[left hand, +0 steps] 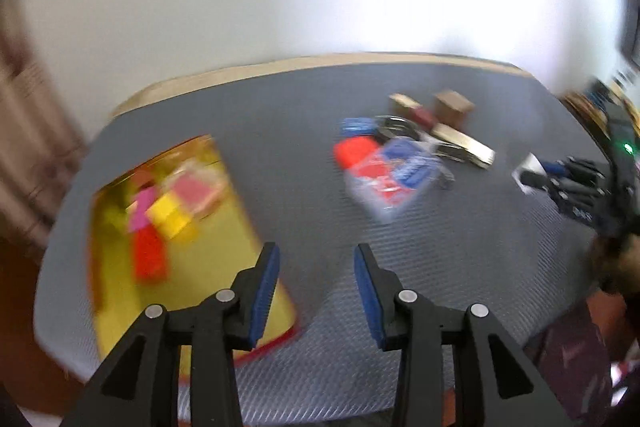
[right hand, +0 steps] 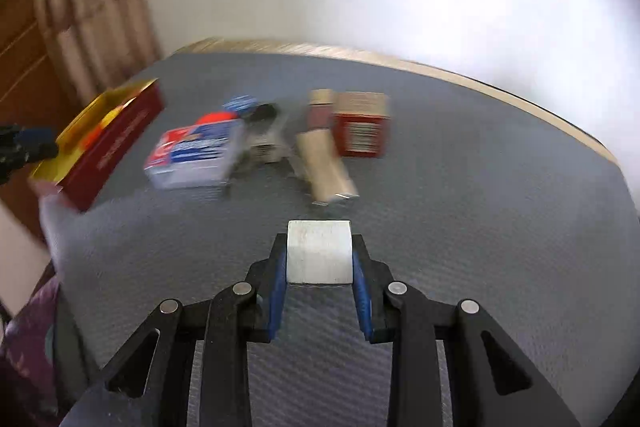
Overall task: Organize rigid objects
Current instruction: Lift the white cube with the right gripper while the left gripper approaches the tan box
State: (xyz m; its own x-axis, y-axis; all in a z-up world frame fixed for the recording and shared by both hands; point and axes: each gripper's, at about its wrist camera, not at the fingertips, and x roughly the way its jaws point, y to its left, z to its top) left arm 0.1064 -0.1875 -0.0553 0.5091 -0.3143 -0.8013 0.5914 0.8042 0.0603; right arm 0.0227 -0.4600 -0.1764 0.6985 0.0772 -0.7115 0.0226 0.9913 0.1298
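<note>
A gold-lined red box (left hand: pixel 120 267) lies open at the left of the grey mat and holds pink, yellow and red blocks (left hand: pixel 160 219). My left gripper (left hand: pixel 316 259) is open and empty, above the mat just right of the box. My right gripper (right hand: pixel 319 251) is shut on a white block (right hand: pixel 319 257), held above the mat. The right gripper also shows at the right edge of the left wrist view (left hand: pixel 532 175). A pile of loose items lies mid-mat: a blue and red clear pack (right hand: pixel 196 155), a tan bar (right hand: pixel 326 167) and a red-brown box (right hand: pixel 362 129).
The grey mat (right hand: pixel 480 227) covers a wooden table against a white wall. A curtain (right hand: pixel 88 7) hangs at the left. The red box also shows in the right wrist view (right hand: pixel 116 139), with the left gripper beside it (right hand: pixel 24 147). Both views are motion-blurred.
</note>
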